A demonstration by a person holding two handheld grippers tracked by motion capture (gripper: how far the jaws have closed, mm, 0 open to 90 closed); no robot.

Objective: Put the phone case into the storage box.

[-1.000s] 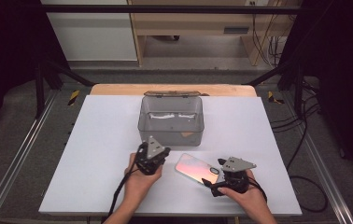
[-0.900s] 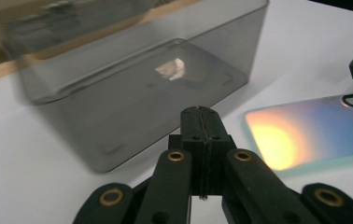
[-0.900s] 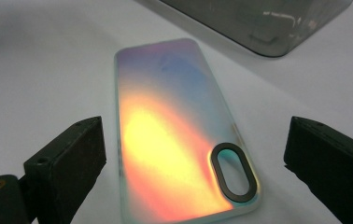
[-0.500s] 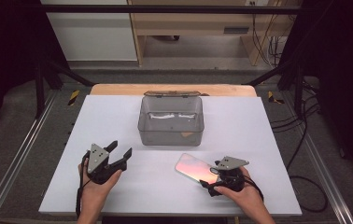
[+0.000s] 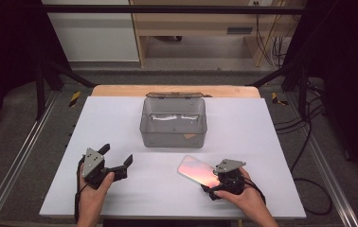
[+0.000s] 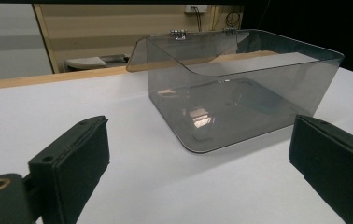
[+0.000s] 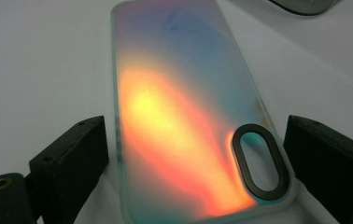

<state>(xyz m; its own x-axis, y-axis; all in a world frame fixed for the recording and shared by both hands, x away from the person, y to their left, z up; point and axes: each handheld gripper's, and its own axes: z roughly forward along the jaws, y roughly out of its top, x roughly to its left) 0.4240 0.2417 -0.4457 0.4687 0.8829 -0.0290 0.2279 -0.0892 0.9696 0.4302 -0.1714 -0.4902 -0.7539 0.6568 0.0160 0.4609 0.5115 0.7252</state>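
Early stage of stowing a phone case. The iridescent orange-and-teal translucent phone case (image 5: 197, 170), with its black-ringed oval camera cut-out (image 7: 259, 161), lies flat on the white tabletop (image 5: 262, 127), near the front edge and well apart from the smoky-grey transparent plastic box (image 5: 173, 122), which stands open farther back with its hinged lid (image 5: 174, 95) folded behind it. The right hand-held gripper (image 5: 213, 187) rests at the case's near end; in the right gripper view its jaws stand spread on either side of the case, one just beside each long edge, neither pad pressing on it. The left hand-held gripper (image 5: 116, 157) sits at the left of the tabletop, jaws likewise spread and holding nothing; in the left gripper view it faces the box from a distance. A small tan mark shows at the box floor, too indistinct to identify. Judged from this layout, the box is ready to receive, while gripping, lifting, carrying and depositing the case are all not yet done.
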